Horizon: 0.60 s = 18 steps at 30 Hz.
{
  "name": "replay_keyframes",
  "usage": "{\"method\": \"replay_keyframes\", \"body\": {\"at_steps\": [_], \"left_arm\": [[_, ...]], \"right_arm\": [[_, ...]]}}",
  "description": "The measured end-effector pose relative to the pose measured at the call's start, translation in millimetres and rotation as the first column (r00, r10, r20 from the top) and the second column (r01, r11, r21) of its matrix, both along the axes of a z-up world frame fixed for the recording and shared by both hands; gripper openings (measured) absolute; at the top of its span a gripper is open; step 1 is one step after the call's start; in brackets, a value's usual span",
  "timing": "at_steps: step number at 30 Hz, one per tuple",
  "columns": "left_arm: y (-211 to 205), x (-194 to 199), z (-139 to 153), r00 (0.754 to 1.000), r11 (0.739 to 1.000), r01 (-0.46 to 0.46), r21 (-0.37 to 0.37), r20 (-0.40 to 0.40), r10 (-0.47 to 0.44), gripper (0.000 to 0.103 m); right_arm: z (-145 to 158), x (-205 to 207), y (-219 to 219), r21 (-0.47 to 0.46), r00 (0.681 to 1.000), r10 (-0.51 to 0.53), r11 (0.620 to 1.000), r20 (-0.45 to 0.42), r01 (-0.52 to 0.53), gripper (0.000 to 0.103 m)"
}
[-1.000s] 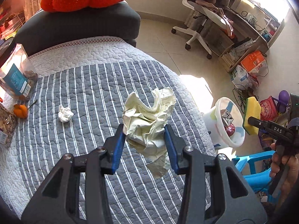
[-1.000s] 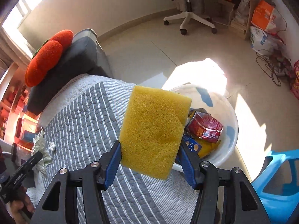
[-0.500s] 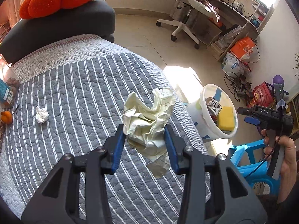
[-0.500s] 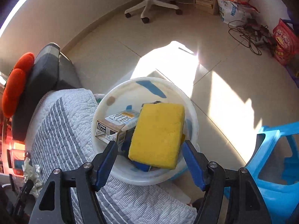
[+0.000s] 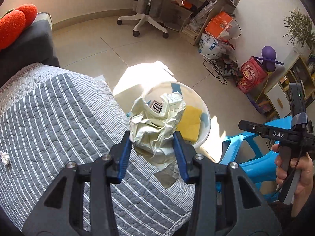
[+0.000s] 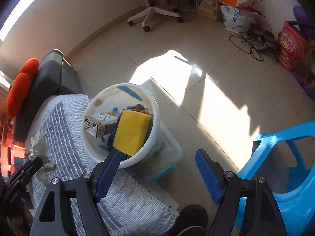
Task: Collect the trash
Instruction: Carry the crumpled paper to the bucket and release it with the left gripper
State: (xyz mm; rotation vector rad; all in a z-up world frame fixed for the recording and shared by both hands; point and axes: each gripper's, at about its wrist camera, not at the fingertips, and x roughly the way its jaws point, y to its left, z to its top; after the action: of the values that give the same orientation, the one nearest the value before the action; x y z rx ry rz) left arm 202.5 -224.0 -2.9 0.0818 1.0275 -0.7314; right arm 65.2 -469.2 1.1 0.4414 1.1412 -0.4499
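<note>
My left gripper (image 5: pixel 152 137) is shut on a crumpled pale yellow paper (image 5: pixel 157 125), held above the bed's edge just in front of the white bucket (image 5: pixel 205 116). The yellow sponge (image 6: pixel 132 133) lies inside the bucket (image 6: pixel 157 116), leaning on a small carton (image 6: pixel 98 123) and other wrappers. My right gripper (image 6: pixel 158 155) hangs over the floor beside the bucket; its jaws are opening and nothing is between them. A small white tissue wad (image 5: pixel 5 157) lies on the quilt at the far left.
The grey striped quilt (image 5: pixel 59 118) covers the bed. A blue plastic stool (image 6: pixel 285 167) stands to the right of the bucket. Further off stand an office chair (image 5: pixel 145 19), cables and bags (image 5: pixel 254 74) on the tiled floor. An orange cushion (image 5: pixel 13 23) rests on a dark armrest.
The right gripper let go of the sponge, which dropped into the bucket, and its jaws widened. The left gripper carried the paper from over the bed towards the bucket.
</note>
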Motion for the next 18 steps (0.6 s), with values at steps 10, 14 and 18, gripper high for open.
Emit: {"method": "replay_keyframes", "body": {"at_steps": [10, 14, 18], "left_arm": [[-78, 22, -15, 1.0, 1.0, 0.014, -0.011, -0.003, -0.014, 0.047], [-75, 28, -16, 1.0, 0.999, -0.018, -0.035, -0.009, 0.017, 0.074], [-62, 25, -15, 1.0, 1.0, -0.028, -0.002, 0.001, 0.028, 0.086]], "right_arm": [[12, -30, -38, 0.02, 0.997, -0.062, 0.998, 0.049, 0.061, 0.08], [15, -33, -43, 0.005, 0.997, -0.056, 0.998, 0.053, 0.056, 0.08], [18, -36, -44, 0.002, 0.997, -0.054, 0.999, 0.062, 0.054, 0.081]]}}
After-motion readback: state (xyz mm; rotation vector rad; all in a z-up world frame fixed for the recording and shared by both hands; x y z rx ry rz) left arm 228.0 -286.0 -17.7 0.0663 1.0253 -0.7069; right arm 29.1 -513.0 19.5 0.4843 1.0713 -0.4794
